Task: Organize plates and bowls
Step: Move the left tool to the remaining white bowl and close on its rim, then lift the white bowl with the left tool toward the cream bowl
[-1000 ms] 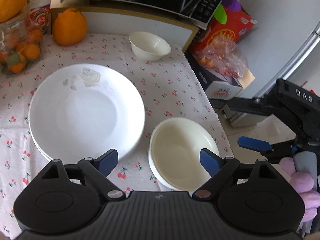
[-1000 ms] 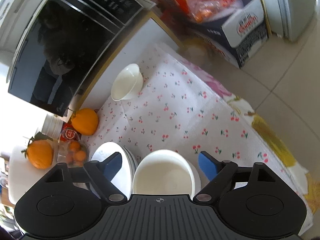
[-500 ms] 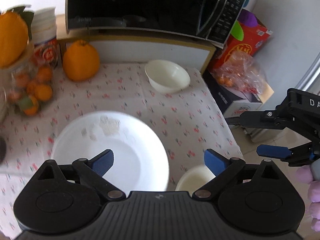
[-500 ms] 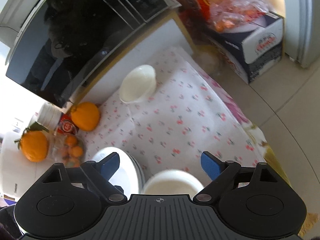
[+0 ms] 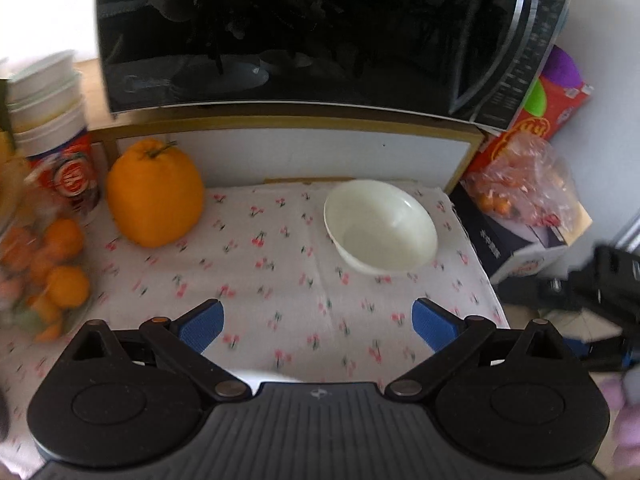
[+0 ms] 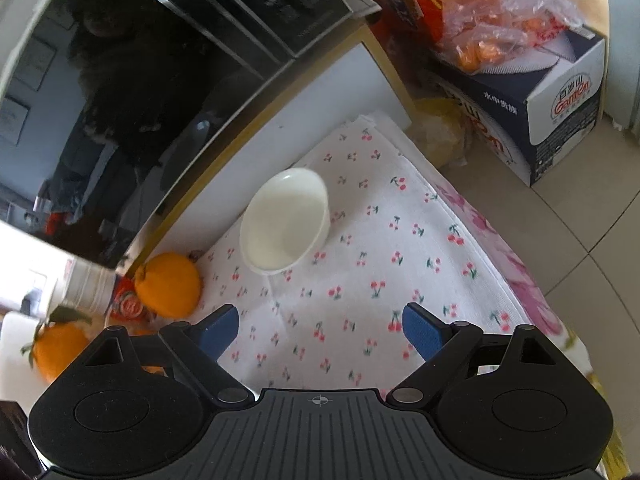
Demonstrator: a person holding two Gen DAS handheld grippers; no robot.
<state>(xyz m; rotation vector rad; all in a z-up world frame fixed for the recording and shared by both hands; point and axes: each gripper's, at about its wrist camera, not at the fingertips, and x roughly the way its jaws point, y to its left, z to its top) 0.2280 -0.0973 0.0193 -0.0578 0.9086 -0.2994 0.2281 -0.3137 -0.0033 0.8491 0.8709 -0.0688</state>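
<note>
A small cream bowl [image 5: 380, 228] stands upright on the cherry-print tablecloth [image 5: 280, 280], near the back right corner of the table. My left gripper [image 5: 318, 322] hovers short of the bowl. Its jaws are opening, with only cloth between the blue pads [image 5: 200, 326]. A sliver of white plate [image 5: 264, 376] shows just under it. In the right wrist view the same bowl [image 6: 286, 220] lies ahead and slightly left of my right gripper [image 6: 320, 332], which is open and holds nothing. The right gripper [image 5: 612, 292] also shows blurred at the edge of the left wrist view.
A black microwave [image 5: 300, 32] on a raised shelf closes off the back. A large orange [image 5: 154, 196], stacked paper cups [image 5: 52, 120] and a bag of small oranges [image 5: 44, 272] crowd the left. Past the table's right edge stand a box [image 6: 560, 100] and tiled floor [image 6: 580, 240].
Both grippers have moved toward the back of the table. The stacked plates and the large bowl have slipped out of view beneath them, and the small bowl is nearer. The left jaws have spread wider.
</note>
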